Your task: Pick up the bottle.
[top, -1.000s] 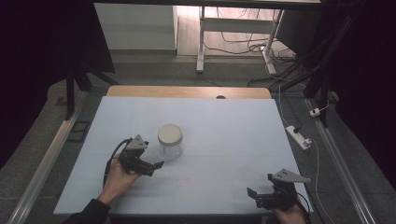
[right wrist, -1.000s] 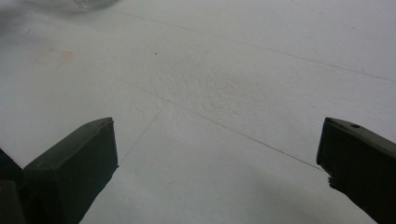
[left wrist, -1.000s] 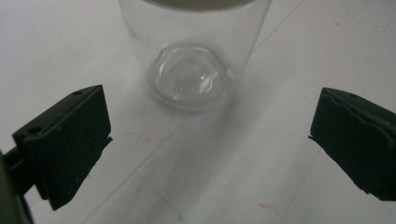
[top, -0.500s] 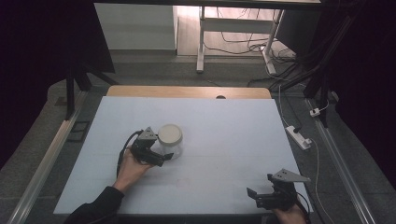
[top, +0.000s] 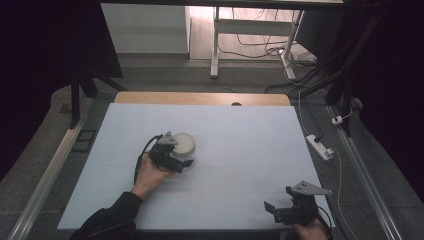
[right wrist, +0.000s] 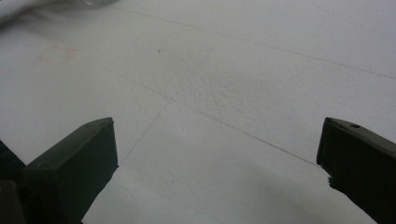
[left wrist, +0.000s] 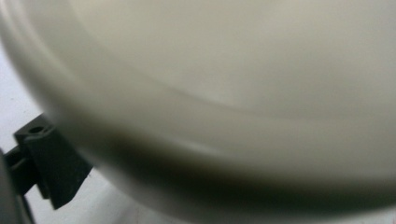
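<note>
jar [top: 184, 144] stands left of the desk [top: 250, 140] centre; left hand-held gripper [top: 181, 164] is around it, grip tightness unclear. right hand-held gripper [top: 281, 207], far right of the jar, is spread open.

My two grippers, left gripper [top: 175, 159] and right gripper [top: 290, 206], are black, each topped by a grey triangular plate, trailing black cables; my left sleeve [top: 107, 220] is dark.
</note>
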A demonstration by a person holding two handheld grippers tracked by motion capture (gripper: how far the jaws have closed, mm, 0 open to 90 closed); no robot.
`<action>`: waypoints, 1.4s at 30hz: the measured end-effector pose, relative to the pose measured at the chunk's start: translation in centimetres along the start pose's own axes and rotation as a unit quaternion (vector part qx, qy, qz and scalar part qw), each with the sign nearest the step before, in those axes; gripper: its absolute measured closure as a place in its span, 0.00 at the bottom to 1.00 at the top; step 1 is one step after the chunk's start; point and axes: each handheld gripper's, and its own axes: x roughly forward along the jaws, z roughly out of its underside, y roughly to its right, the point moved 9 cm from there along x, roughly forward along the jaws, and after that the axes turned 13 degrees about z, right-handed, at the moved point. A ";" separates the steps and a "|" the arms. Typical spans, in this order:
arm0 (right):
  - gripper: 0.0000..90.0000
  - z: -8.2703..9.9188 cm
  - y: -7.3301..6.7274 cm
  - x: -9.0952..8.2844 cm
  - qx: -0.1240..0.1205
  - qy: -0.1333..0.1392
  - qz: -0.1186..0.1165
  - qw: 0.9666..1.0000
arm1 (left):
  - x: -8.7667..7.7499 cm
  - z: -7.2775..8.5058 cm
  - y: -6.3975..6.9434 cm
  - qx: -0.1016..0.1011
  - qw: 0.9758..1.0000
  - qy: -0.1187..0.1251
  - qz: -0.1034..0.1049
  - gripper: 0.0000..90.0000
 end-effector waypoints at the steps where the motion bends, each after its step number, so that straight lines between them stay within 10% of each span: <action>1: 0.00 0.0 0.0 0.0 0.000 0.000 0.000 1.000 | 0.0 0.0 0.0 0.002 1.000 -0.002 -0.002 0.04; 24: 0.00 0.0 -0.1 0.0 -0.001 -0.002 -0.001 1.000 | -0.2 -0.1 0.2 0.014 1.000 -0.002 -0.020 0.08; 42: 0.00 0.0 -0.1 0.0 -0.002 -0.002 -0.002 1.000 | -2.0 -2.3 2.8 0.040 0.999 0.016 0.009 0.08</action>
